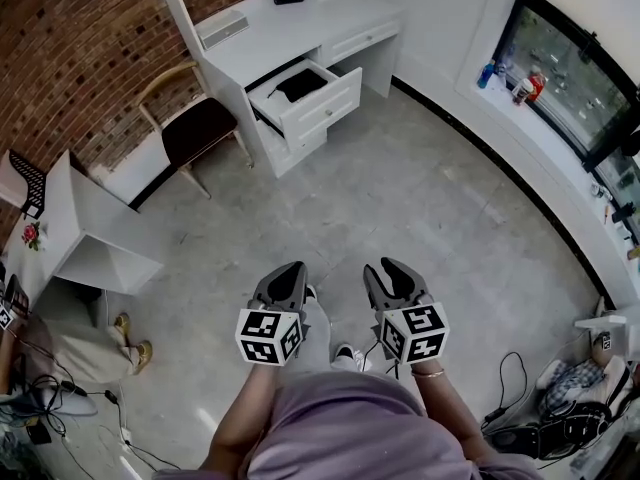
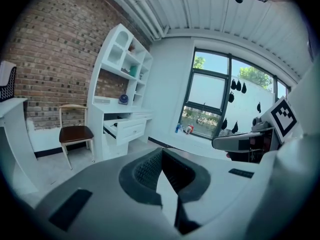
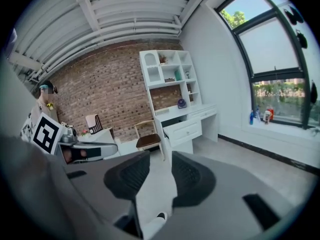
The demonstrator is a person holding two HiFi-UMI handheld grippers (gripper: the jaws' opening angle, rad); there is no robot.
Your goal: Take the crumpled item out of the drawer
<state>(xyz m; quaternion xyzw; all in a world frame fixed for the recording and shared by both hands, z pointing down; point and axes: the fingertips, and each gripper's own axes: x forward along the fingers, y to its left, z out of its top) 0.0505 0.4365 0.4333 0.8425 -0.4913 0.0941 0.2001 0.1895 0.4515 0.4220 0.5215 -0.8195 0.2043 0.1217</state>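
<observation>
Left jaws: the left gripper (image 2: 162,153) had them pressed together, nothing between.
Right jaws: the right gripper (image 3: 160,160) had them apart, empty.
Task item: the black crumpled item (image 1: 300,85) lay inside the open white drawer (image 1: 322,106) of the white bench (image 1: 300,30), well apart from both grippers.
Nearby: a wooden chair with a dark seat (image 1: 196,128) stood beside the bench.

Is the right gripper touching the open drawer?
Apart. The head view shows the right gripper close to the person's body, with a broad stretch of floor between it and the open drawer.
</observation>
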